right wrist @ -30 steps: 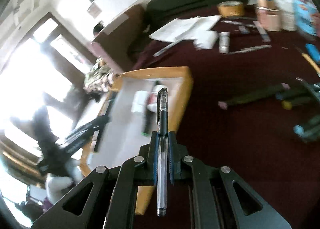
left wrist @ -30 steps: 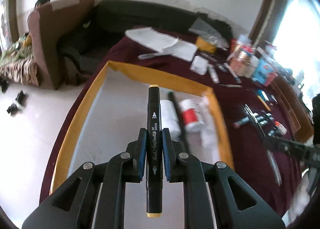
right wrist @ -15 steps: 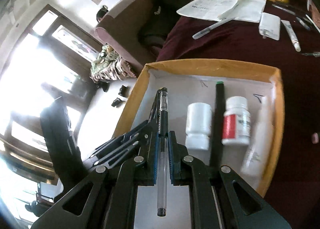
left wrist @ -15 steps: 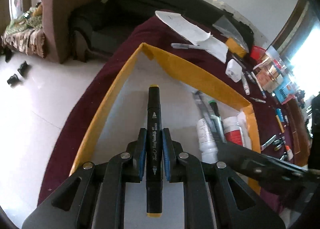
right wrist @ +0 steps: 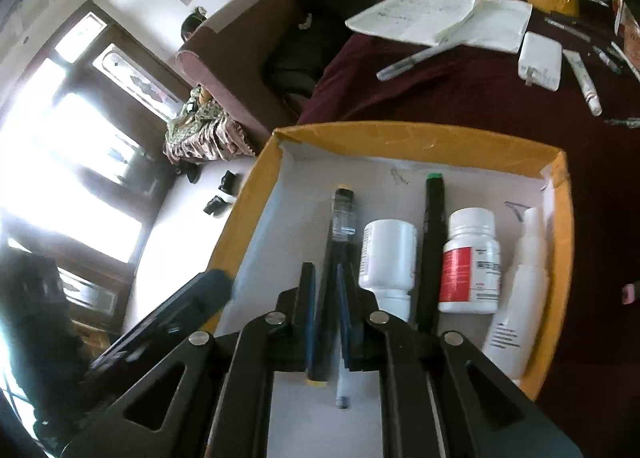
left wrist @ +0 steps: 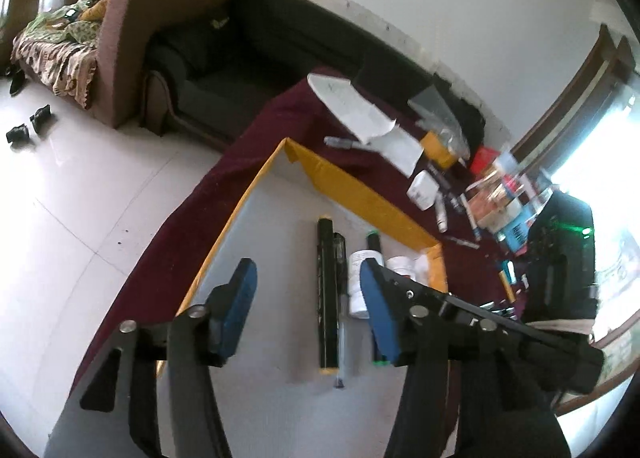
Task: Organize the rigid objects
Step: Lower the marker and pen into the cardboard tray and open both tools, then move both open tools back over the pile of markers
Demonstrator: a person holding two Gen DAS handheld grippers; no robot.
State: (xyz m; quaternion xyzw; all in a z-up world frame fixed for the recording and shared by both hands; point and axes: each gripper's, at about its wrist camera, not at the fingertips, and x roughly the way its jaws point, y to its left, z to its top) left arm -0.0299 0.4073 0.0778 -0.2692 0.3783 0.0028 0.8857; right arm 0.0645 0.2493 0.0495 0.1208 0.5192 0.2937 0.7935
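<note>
A yellow-rimmed box (left wrist: 352, 194) with a white floor sits on a maroon cloth. My left gripper (left wrist: 308, 310) is open above the box floor. The black marker with yellow ends (left wrist: 326, 290) lies flat on that floor between its fingers, with the clear gel pen (left wrist: 341, 298) beside it. In the right wrist view my right gripper (right wrist: 324, 290) has its jaws slightly apart around the marker (right wrist: 320, 322) and the gel pen (right wrist: 343, 218), which lie on the box floor (right wrist: 304, 194).
The box also holds a white bottle (right wrist: 386, 258), a green-capped black marker (right wrist: 434, 226), a red-labelled bottle (right wrist: 470, 262) and a white spray bottle (right wrist: 520, 290). Papers (right wrist: 440, 16), a pen (right wrist: 420, 58), a charger (right wrist: 540, 60) and tubes lie on the cloth beyond. A sofa (left wrist: 280, 46) stands behind.
Both grippers came down into the box. The left gripper opened and let go of the marker; the right gripper's jaws parted and the gel pen now lies beside the marker.
</note>
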